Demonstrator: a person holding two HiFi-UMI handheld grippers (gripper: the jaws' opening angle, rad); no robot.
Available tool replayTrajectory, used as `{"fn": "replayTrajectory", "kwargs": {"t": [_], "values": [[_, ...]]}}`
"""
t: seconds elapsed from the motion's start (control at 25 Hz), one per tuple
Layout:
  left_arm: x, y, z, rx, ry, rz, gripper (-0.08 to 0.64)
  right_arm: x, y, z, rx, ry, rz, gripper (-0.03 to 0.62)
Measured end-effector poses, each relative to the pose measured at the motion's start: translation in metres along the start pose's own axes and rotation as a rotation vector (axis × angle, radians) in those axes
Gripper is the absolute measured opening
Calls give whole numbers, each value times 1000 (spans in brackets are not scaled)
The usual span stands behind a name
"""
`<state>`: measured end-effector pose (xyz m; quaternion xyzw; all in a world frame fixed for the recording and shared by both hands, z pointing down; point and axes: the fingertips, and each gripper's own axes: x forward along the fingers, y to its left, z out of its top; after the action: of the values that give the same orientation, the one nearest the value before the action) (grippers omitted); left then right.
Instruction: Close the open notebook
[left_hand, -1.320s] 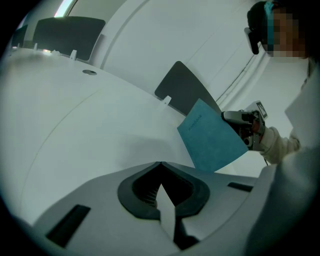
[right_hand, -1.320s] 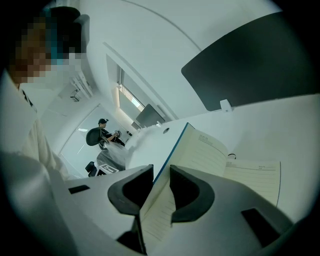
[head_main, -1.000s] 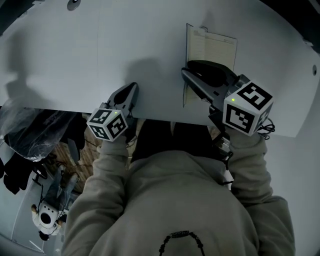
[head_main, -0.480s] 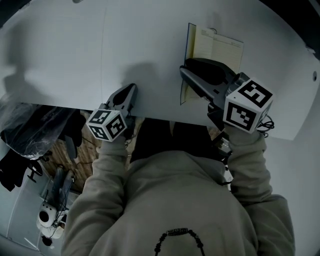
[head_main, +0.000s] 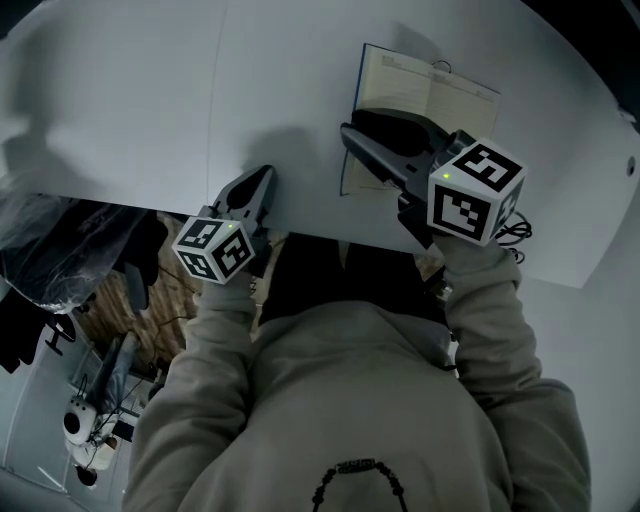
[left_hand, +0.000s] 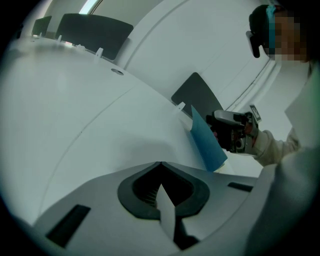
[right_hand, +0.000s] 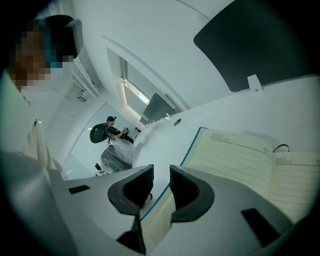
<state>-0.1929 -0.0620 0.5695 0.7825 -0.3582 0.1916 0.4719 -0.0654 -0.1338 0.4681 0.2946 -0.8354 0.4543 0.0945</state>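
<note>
Resting shut and empty at the near edge of the white table (head_main: 120, 100), the left gripper (head_main: 264, 174) idles. Over to the right gripper (head_main: 347, 131): its jaws pinch the notebook (head_main: 425, 95) by its lifted blue cover (left_hand: 206, 145). That thin hold could slip and drop it open, or drag the book across the smooth top. A bright white office lies beyond.

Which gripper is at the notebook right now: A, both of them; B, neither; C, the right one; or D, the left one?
C: the right gripper has its jaws at the blue left edge of the open notebook, while the left gripper rests shut at the near edge of the table, apart from it.
</note>
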Motion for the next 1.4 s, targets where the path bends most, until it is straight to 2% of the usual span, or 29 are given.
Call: {"fn": "replayTrajectory", "kwargs": {"t": [0.4, 0.72, 1.04, 1.24, 1.4], "values": [[-1, 1, 7, -22, -31, -3, 2, 35, -19, -19, 20, 55, 20, 104], [0, -21, 0, -42, -32, -34, 2, 38, -23, -28, 21, 104, 27, 104], [-7, -36, -5, -44, -26, -65, 2, 47, -28, -40, 31, 167, 4, 104], [-14, -32, -14, -74, -32, -70, 2, 51, -29, -47, 55, 192, -10, 103], [-14, -27, -18, -78, -38, -69, 3, 54, -34, -51, 55, 198, -36, 74]]}}
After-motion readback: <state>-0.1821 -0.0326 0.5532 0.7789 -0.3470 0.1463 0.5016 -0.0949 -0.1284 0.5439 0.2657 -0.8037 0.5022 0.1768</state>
